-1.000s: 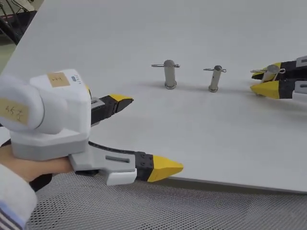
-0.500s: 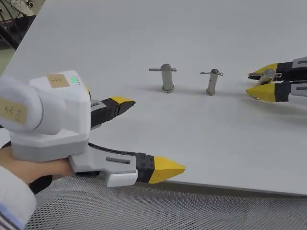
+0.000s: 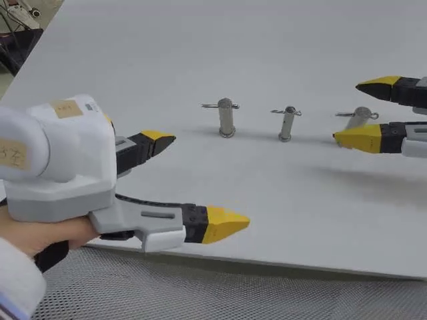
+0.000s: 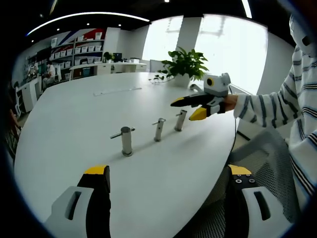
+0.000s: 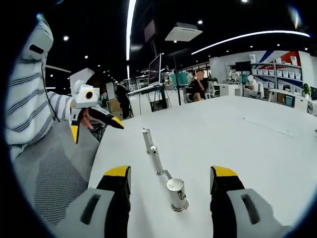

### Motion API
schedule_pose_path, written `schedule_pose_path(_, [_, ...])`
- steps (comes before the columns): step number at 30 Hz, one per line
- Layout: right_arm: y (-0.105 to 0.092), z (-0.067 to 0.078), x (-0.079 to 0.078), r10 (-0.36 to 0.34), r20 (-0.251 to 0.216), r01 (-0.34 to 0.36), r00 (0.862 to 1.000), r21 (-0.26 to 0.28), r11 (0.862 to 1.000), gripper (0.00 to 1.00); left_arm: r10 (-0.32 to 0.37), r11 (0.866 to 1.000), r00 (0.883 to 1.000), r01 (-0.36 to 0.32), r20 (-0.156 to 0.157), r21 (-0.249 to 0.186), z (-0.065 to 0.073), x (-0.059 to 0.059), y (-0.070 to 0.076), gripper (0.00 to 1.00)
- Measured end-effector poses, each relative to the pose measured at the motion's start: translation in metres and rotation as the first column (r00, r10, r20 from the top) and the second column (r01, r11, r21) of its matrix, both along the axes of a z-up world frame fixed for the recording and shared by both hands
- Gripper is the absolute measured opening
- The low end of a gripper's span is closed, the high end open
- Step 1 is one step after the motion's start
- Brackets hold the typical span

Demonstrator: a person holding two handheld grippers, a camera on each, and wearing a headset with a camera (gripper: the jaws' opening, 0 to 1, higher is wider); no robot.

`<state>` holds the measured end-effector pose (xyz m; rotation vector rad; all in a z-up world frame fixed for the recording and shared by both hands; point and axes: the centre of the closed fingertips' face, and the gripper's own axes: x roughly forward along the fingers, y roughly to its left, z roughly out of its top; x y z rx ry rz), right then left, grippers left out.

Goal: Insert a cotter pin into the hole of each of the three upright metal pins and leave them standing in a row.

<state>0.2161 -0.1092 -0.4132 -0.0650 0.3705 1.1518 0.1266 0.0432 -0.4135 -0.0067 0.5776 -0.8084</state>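
Right claw wide open, gripping nothing. Right pin stands upright between its jaws and touches neither. My right gripper view has it centred in the gap. Left claw also spread wide and empty, hovering over the near edge of the table, well apart from the pins. Left pin and middle pin upright, in a row with the right one. Each of the three carries a cotter through its head. Left cotter sticks out sideways.
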Motion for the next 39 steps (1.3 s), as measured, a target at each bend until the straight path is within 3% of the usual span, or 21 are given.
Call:
schedule_pose_path(5, [0.0,0.018,-0.01,-0.077,-0.027,0.078,0.997,0.025,0.997,0.71,0.031,0.999,0.999,-0.03,0.02,-0.037,0.009,0.006,0.006,0.95])
schedule_pose_path(7, [-0.001,0.021,-0.011,-0.104,0.003,0.104,0.995,0.005,0.995,0.78,0.043,0.998,0.999,-0.041,0.027,-0.047,0.01,0.008,0.009,0.95])
schedule_pose_path(8, [-0.001,0.022,-0.016,-0.116,-0.003,0.116,0.993,-0.004,0.993,0.81,0.051,0.997,0.998,-0.049,0.028,-0.055,0.011,0.009,0.01,0.95])
schedule_pose_path(11, [0.0,0.026,-0.026,-0.141,-0.025,0.141,0.99,-0.004,0.99,0.89,0.061,0.995,0.998,-0.059,0.024,-0.079,0.012,0.01,0.012,0.95])
schedule_pose_path(13, [0.0,0.029,-0.034,-0.152,-0.036,0.152,0.988,-0.006,0.988,0.92,0.065,0.988,0.998,-0.062,0.014,-0.141,0.016,0.009,0.008,0.95])
schedule_pose_path(15, [0.0,0.03,-0.042,-0.161,-0.037,0.161,0.986,-0.018,0.987,0.93,0.064,0.987,0.998,-0.061,0.01,-0.15,0.017,0.007,0.008,0.95])
schedule_pose_path(18, [-0.002,0.028,-0.051,-0.189,-0.049,0.186,0.981,-0.062,0.981,0.95,0.055,0.988,0.998,-0.054,0.006,-0.145,0.016,0.006,0.008,0.95])
schedule_pose_path(22, [-0.005,0.027,-0.06,-0.231,-0.057,0.227,0.971,-0.076,0.971,0.97,0.05,0.989,0.999,-0.05,-0.006,-0.142,0.013,0.006,0.013,0.96])
schedule_pose_path(24, [-0.006,0.028,-0.061,-0.243,-0.033,0.239,0.969,-0.091,0.967,0.95,0.048,0.989,0.999,-0.049,-0.015,-0.143,0.012,0.006,0.015,0.96])
schedule_pose_path(28, [-0.006,0.029,-0.059,-0.263,-0.036,0.259,0.964,-0.093,0.961,0.95,0.035,0.991,0.999,-0.038,-0.029,-0.13,0.008,0.004,0.017,0.96])
schedule_pose_path(35, [-0.006,0.025,-0.064,-0.281,-0.057,0.272,0.958,-0.125,0.954,0.95,0.007,0.991,0.999,-0.011,-0.035,-0.134,0.007,0.002,0.019,0.96])
schedule_pose_path(39, [-0.004,0.023,-0.067,-0.295,-0.075,0.284,0.953,-0.127,0.95,0.96,-0.008,0.994,0.999,0.003,-0.041,-0.113,0.006,0.003,0.022,0.96])
